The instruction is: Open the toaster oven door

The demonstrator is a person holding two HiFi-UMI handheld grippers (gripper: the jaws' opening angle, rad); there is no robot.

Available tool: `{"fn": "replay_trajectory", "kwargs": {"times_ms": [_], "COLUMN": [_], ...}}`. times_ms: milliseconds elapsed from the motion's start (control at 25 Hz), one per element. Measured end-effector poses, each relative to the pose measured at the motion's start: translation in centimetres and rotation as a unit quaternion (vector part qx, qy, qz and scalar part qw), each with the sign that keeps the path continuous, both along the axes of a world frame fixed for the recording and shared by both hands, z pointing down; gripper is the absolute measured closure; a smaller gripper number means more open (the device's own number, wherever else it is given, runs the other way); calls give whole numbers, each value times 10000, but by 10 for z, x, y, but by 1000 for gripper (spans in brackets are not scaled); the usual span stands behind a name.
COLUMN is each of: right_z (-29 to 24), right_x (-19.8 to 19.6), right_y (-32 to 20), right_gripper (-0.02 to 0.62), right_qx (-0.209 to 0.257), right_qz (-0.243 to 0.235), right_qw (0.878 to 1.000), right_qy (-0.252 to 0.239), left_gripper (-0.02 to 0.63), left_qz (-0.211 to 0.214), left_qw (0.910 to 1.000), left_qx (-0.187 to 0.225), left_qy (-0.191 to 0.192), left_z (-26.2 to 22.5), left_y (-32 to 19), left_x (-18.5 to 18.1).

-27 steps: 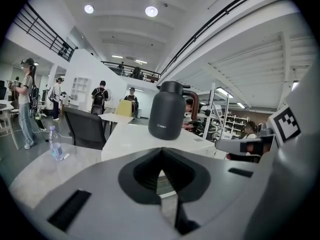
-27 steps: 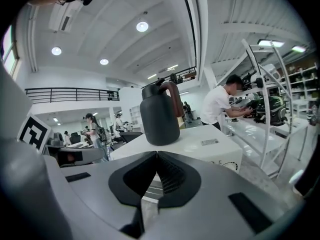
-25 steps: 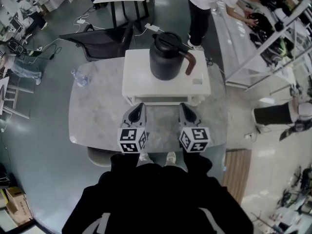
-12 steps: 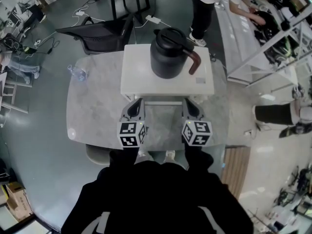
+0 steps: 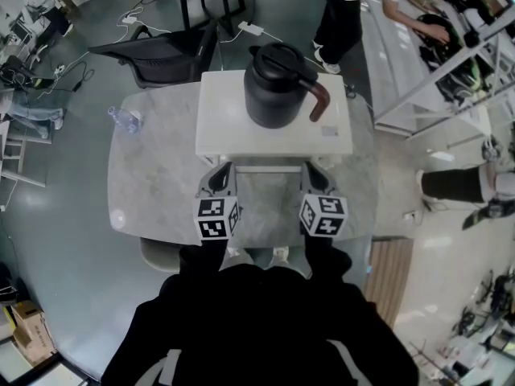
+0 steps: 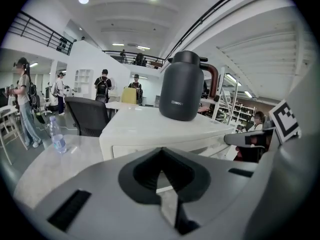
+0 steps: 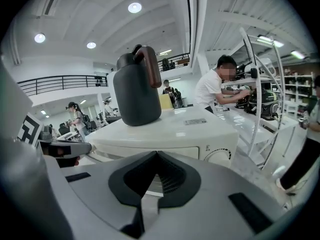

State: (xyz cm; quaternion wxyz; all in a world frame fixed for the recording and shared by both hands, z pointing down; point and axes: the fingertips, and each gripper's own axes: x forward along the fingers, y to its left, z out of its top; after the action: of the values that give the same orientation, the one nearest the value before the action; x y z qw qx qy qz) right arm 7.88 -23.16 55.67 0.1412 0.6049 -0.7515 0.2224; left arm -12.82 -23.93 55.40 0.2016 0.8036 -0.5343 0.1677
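On the grey marble table [image 5: 153,191] stands the white toaster oven [image 5: 225,115], its door shut, with 1 black jug [image 5: 278,87] on top; the left gripper [image 5: 223,171] and the right gripper [image 5: 314,171] hover close to its front (both have their jaws together, with nothing between them); 1 water bottle [image 5: 126,119] stands near the table's left edge.

The toaster oven [image 5: 221,123] fills the far middle of the table [image 5: 153,187]. A black thermal jug [image 5: 273,95] takes the centre of its top, leaving bare white margins left, right and near. Left of the oven the tabletop lies open up to a water bottle [image 5: 125,120] near the far left edge. The left gripper [image 5: 224,170] and right gripper [image 5: 311,169] stand just before the oven's front, bare tabletop between them.
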Motion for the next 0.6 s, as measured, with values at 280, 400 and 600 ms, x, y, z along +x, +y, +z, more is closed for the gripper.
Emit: {"fn": "replay_trajectory", "kwargs": {"times_ms": [280, 400, 600], "right_z": [1, 2, 6], "right_x": [-1, -1, 0], "right_y": [2, 6, 16], "right_gripper": [594, 594, 593], "right_qx": [43, -45, -163], "right_qz": [-79, -96, -99], "right_qw": [10000, 9999, 9998], "right_qy": [32, 15, -32], "left_gripper": [603, 603, 603], "left_qz": [78, 54, 29], "left_qw": [9999, 9999, 9997], "left_qx": [-77, -142, -242], "left_qy": [-71, -39, 20], "left_z": [2, 3, 7], "left_y": [0, 4, 15], "left_x": [2, 1, 1]}}
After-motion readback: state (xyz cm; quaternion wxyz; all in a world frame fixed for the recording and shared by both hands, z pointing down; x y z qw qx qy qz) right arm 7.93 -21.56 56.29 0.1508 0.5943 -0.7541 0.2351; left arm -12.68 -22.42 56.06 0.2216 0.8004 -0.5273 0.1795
